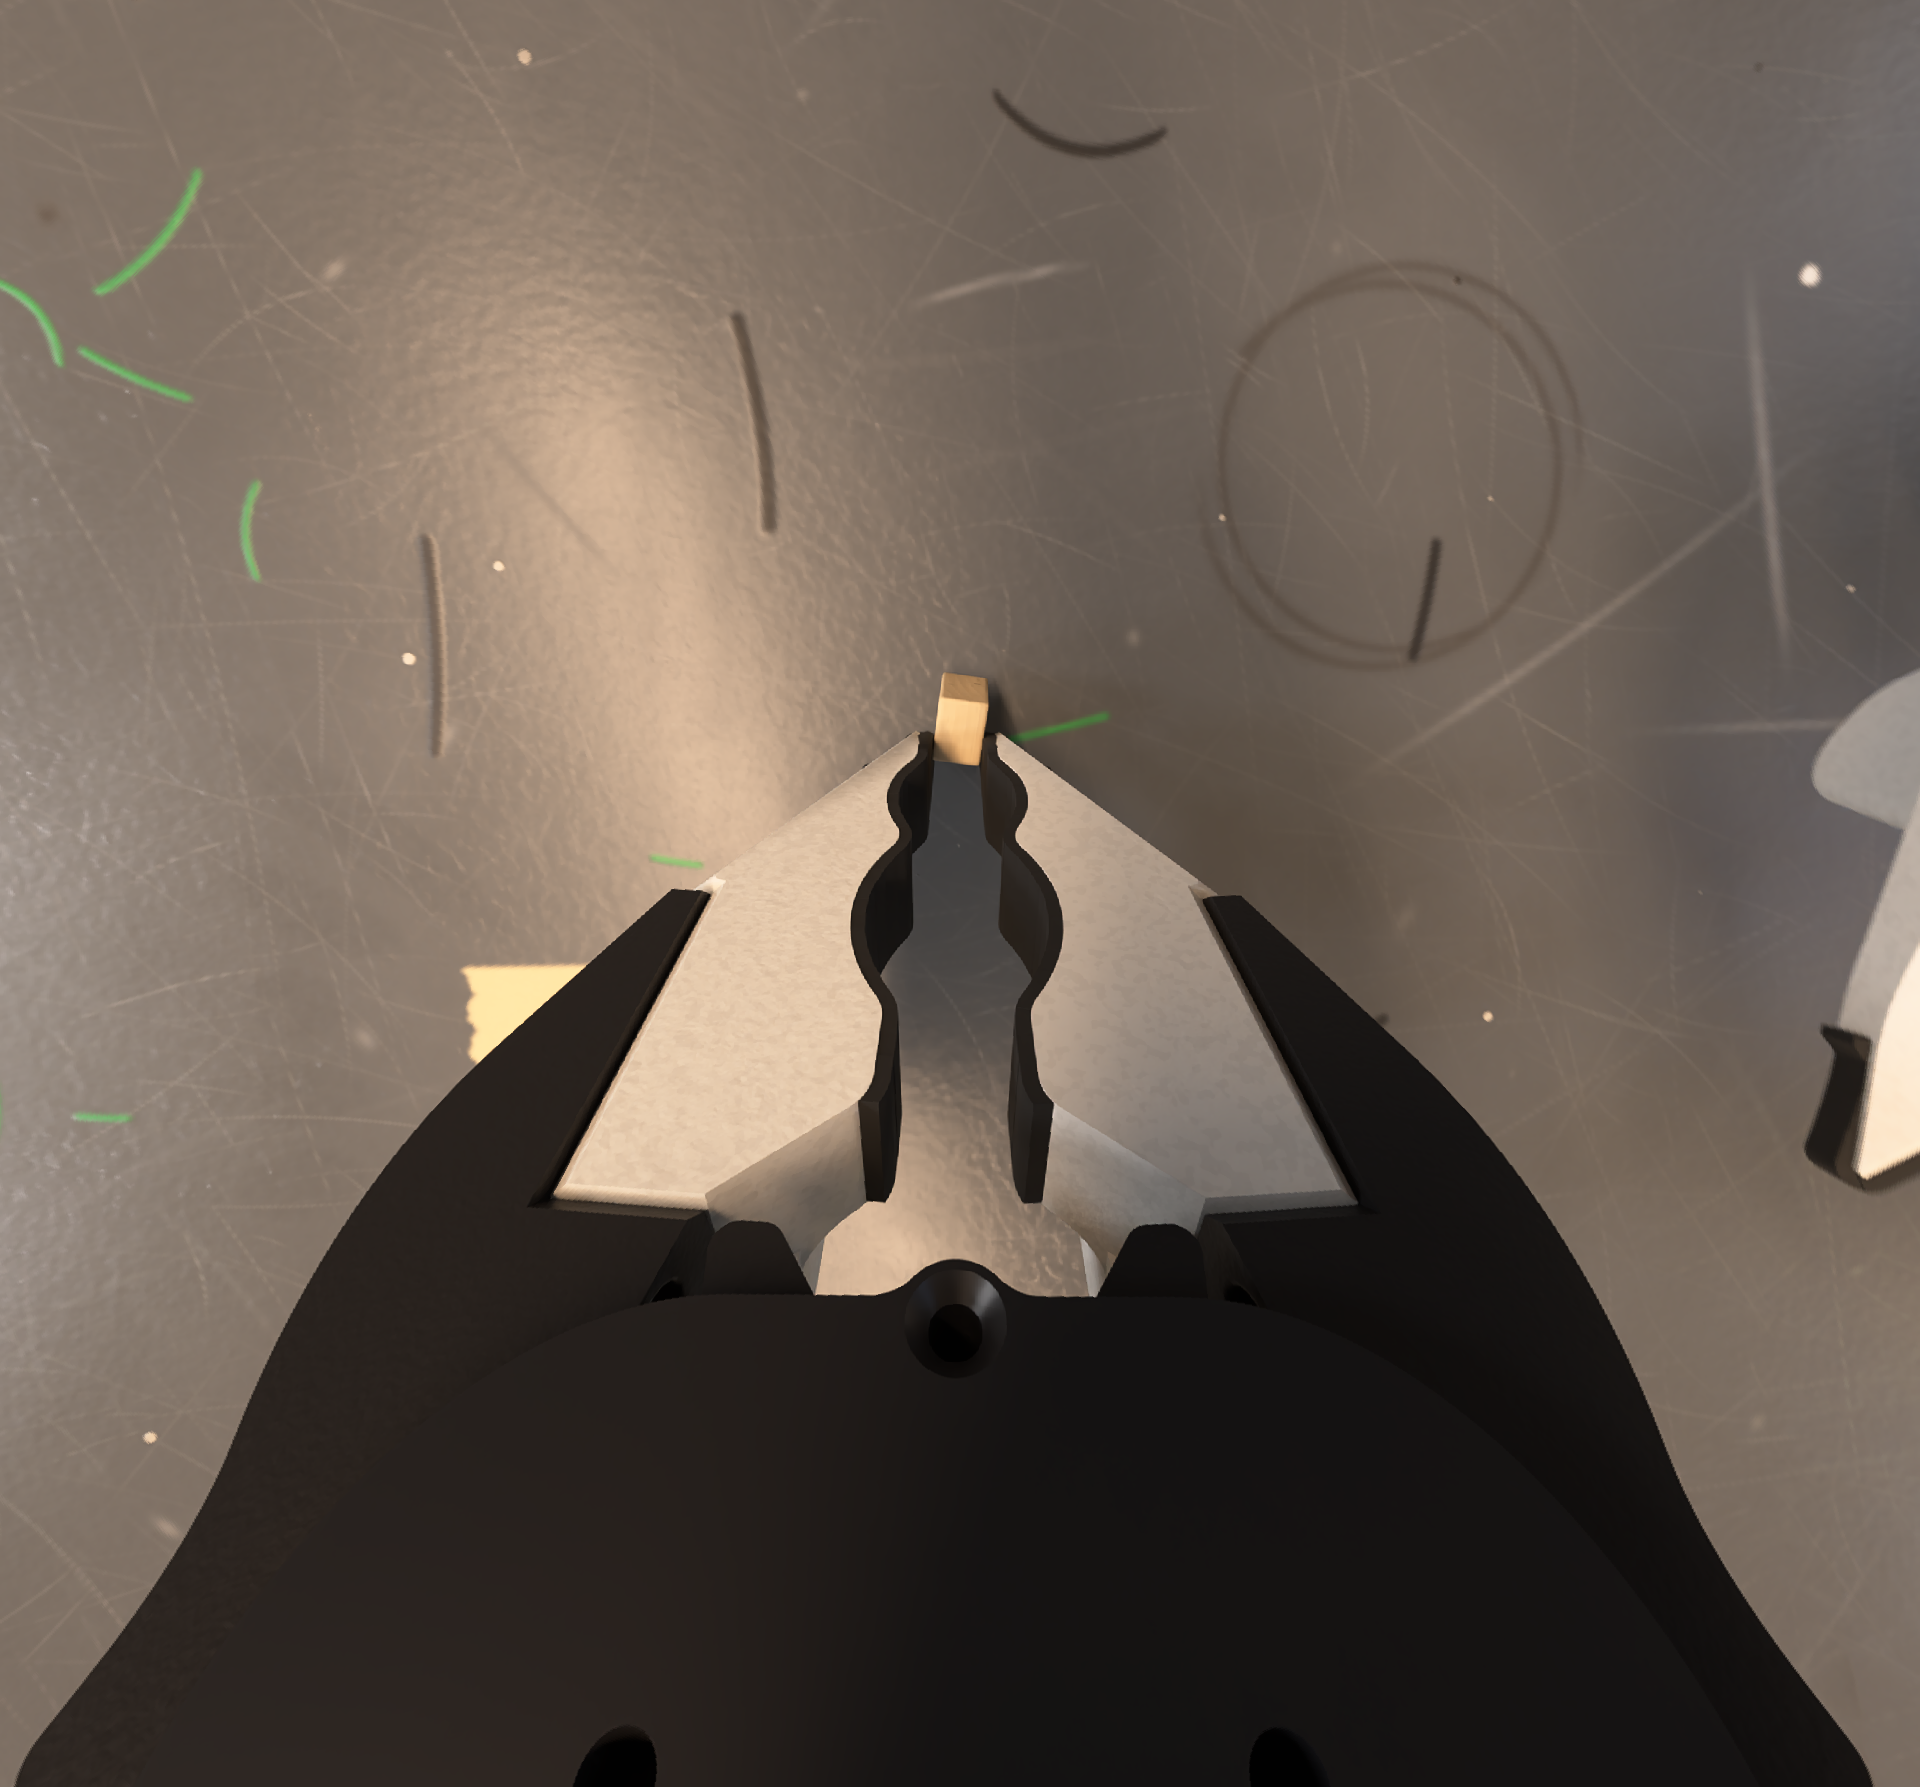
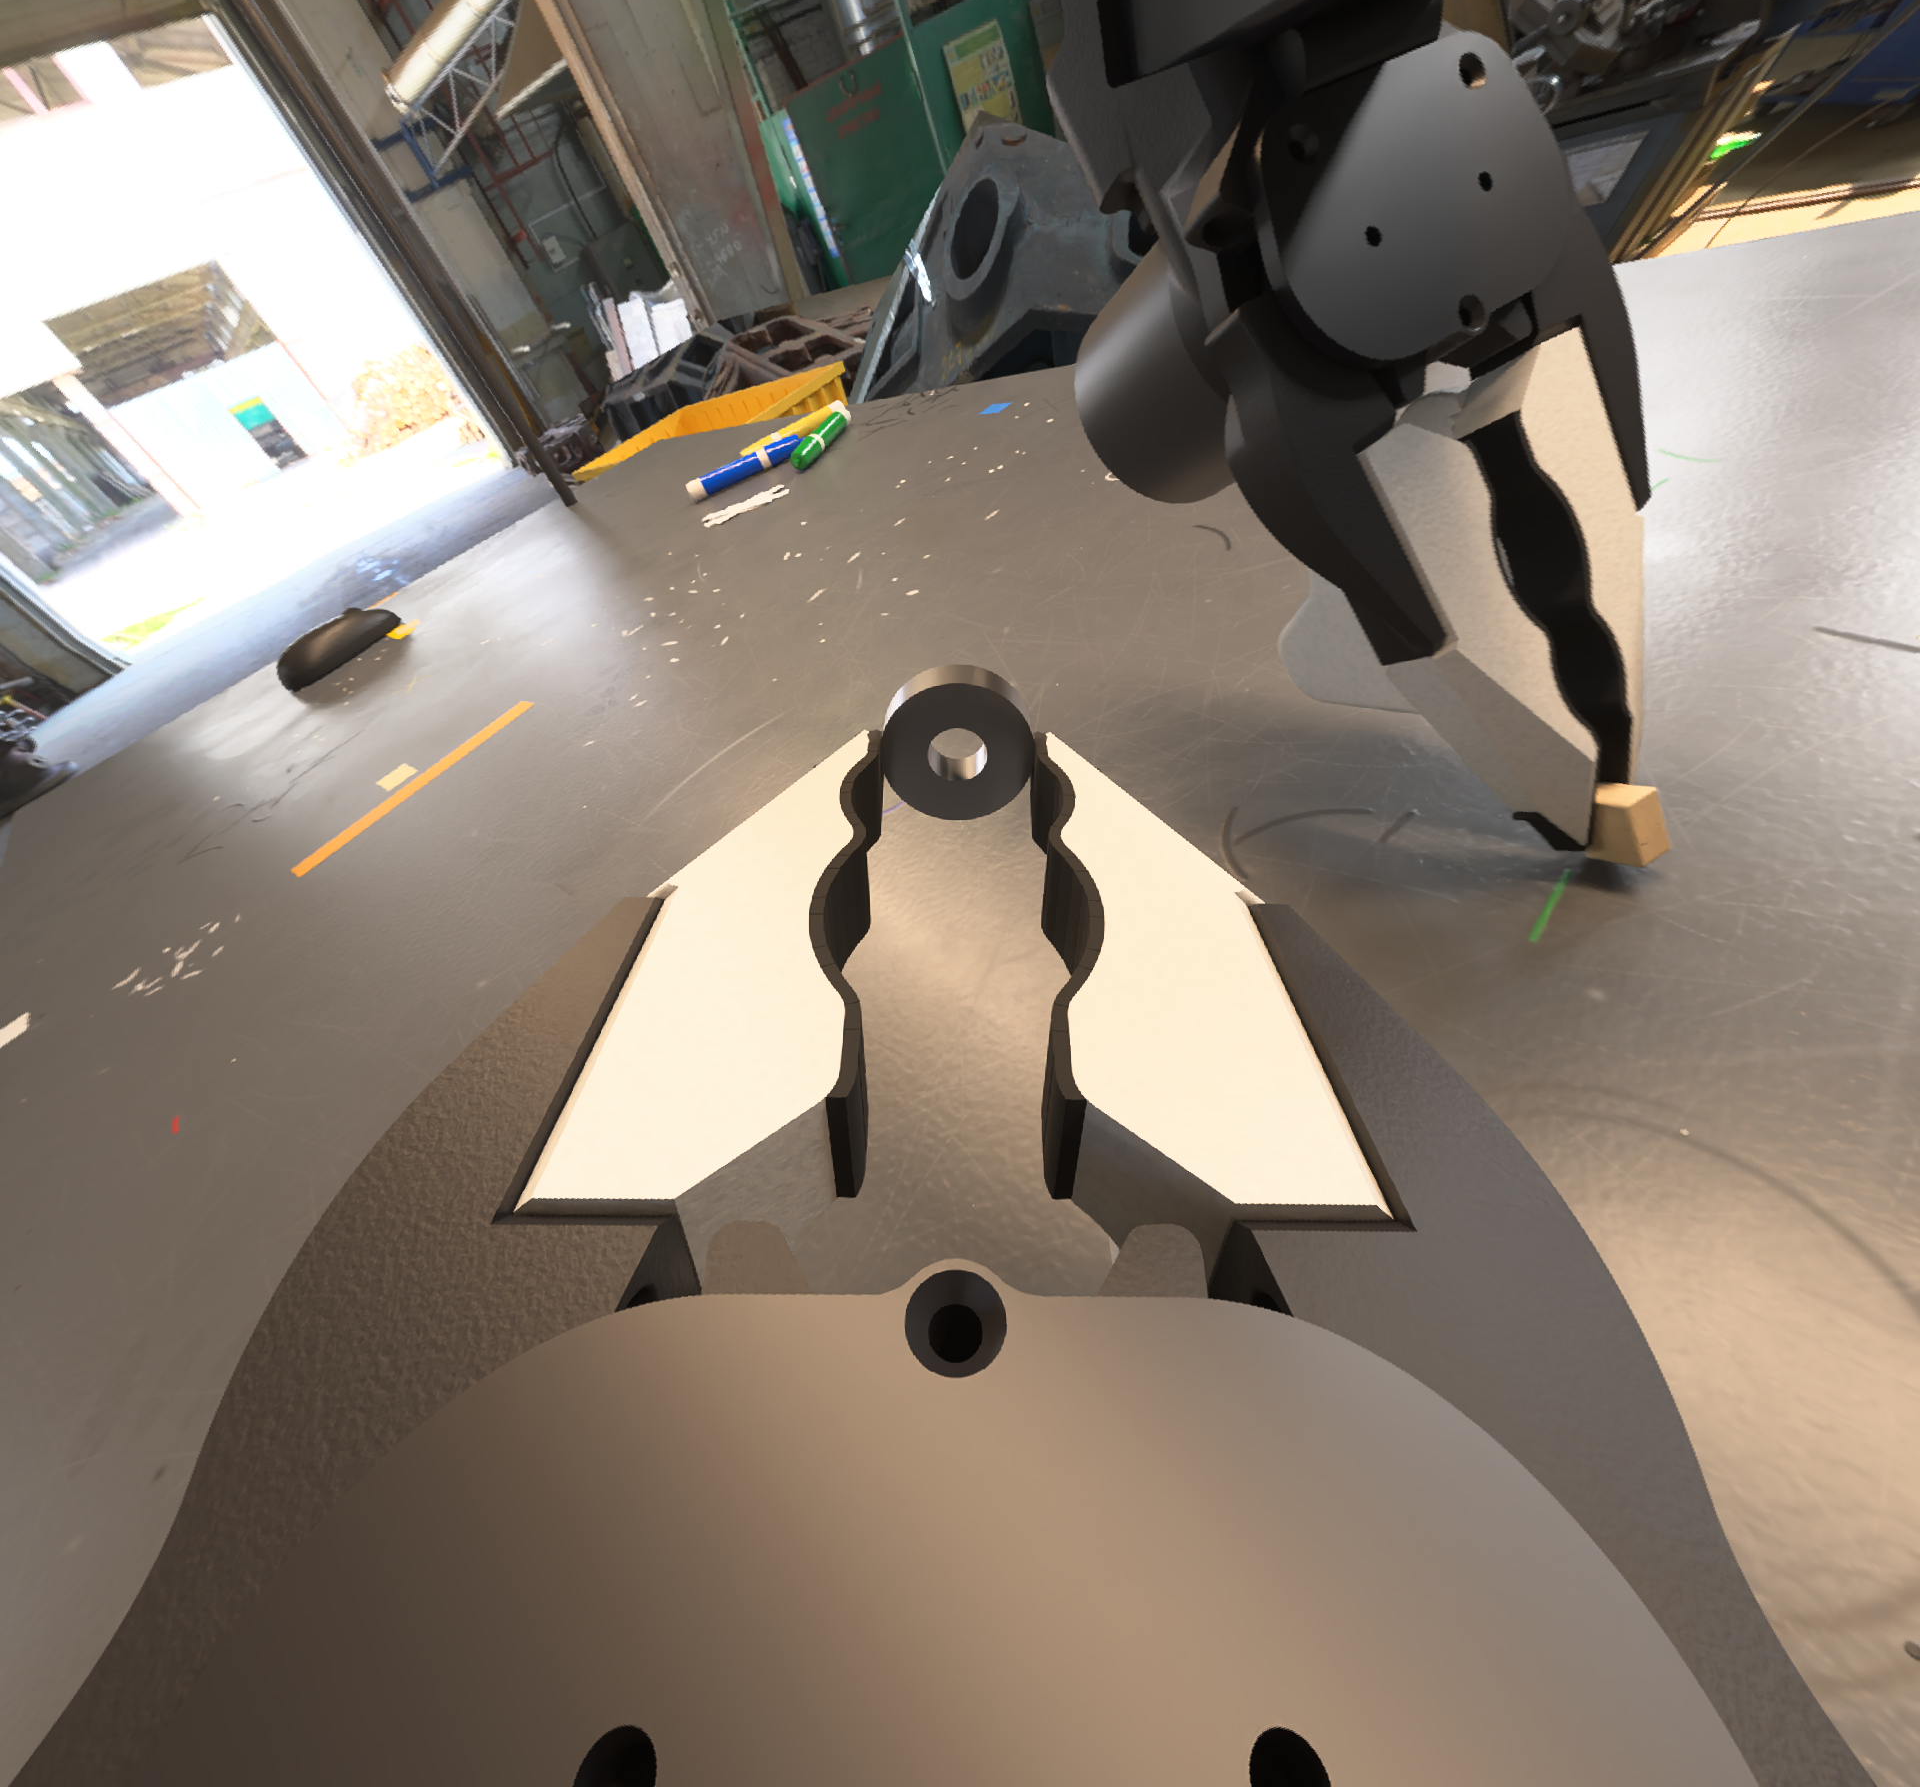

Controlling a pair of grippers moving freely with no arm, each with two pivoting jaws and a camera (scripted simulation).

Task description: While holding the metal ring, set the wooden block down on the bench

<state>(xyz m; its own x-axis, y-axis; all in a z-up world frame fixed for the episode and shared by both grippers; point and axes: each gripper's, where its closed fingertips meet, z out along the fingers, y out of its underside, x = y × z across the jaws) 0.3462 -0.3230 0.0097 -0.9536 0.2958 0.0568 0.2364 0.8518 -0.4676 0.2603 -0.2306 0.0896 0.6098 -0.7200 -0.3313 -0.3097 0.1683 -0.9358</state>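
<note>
Both grippers grasp: right (image 2: 957, 750) clamps the ring (image 2: 957, 743), left (image 1: 961, 750) pinches the block (image 1: 961, 721) (seemingly touching the bench (image 1: 623, 387)), so only release remains.

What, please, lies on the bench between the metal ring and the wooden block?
Only bare, scratched bench, as the right wrist view shows between the metal ring and the wooden block.

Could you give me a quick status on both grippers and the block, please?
Left gripper shut on block, block low at the bench, contact unclear. Right gripper shut on ring, held above bench. Nothing in the way.
</note>
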